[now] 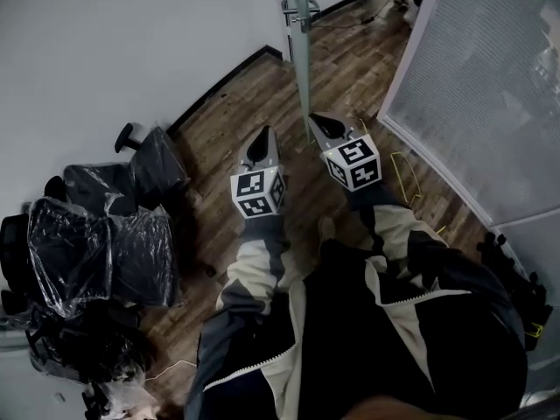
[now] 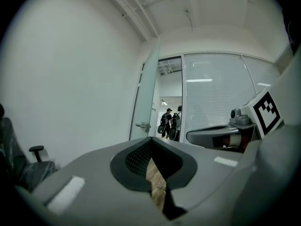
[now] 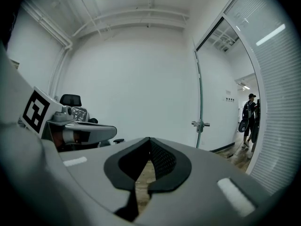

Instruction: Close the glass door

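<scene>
The glass door (image 1: 300,51) stands open, edge-on ahead of me, its metal handle (image 1: 298,9) further up. In the left gripper view the door (image 2: 146,102) and its handle (image 2: 142,125) lie well ahead. The right gripper view shows the door's edge (image 3: 200,93) with the handle (image 3: 200,124). My left gripper (image 1: 262,135) (image 2: 151,141) is shut and holds nothing, a short way from the door. My right gripper (image 1: 314,120) (image 3: 149,140) is shut and empty too, its tip close to the door's near edge in the head view.
A frosted glass wall (image 1: 490,86) runs along the right. Plastic-wrapped office chairs (image 1: 96,243) crowd the left by the white wall. People with backpacks (image 2: 170,121) stand beyond the doorway. Wooden floor (image 1: 236,103) lies between me and the door.
</scene>
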